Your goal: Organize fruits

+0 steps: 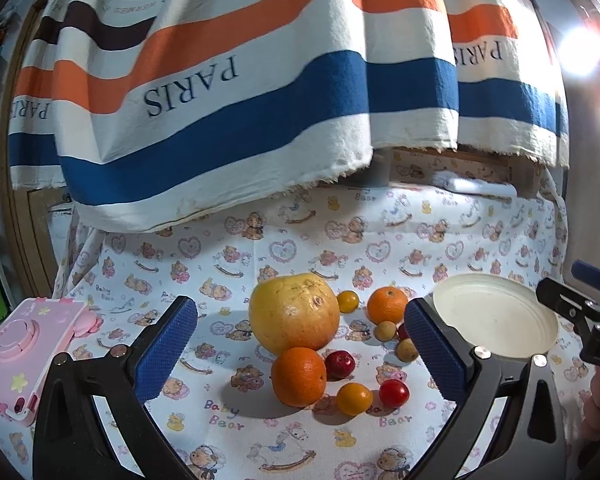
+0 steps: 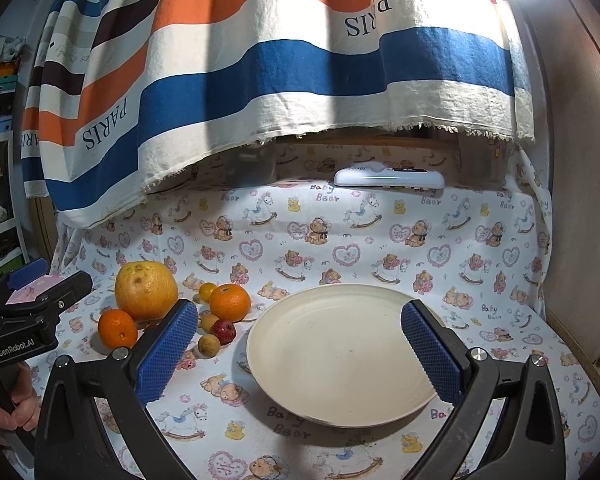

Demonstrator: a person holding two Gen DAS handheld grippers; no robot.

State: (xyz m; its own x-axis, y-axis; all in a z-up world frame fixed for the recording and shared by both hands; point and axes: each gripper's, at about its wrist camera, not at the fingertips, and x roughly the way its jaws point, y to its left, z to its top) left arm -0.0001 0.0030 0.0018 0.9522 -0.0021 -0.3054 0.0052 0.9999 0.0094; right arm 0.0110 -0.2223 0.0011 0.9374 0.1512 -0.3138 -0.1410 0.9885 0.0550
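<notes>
A cluster of fruit lies on the bear-print cloth: a large yellow pomelo (image 1: 294, 314), a near orange (image 1: 299, 376), a far orange (image 1: 387, 305), red fruits (image 1: 340, 364) (image 1: 393, 393), small yellow-orange fruits (image 1: 354, 399) and tan ones (image 1: 385, 331). A cream plate (image 1: 496, 316) sits to their right, bare. My left gripper (image 1: 300, 356) is open, its jaws either side of the cluster and above it. My right gripper (image 2: 300, 352) is open above the plate (image 2: 340, 356), with the pomelo (image 2: 146, 290) and oranges (image 2: 230, 302) at its left.
A pink toy case (image 1: 28, 344) lies at the left edge. A white remote-like device (image 2: 388, 178) lies at the back. A striped PARIS cloth (image 1: 240, 80) hangs over the back of the table. A wooden panel (image 2: 572, 200) bounds the right side.
</notes>
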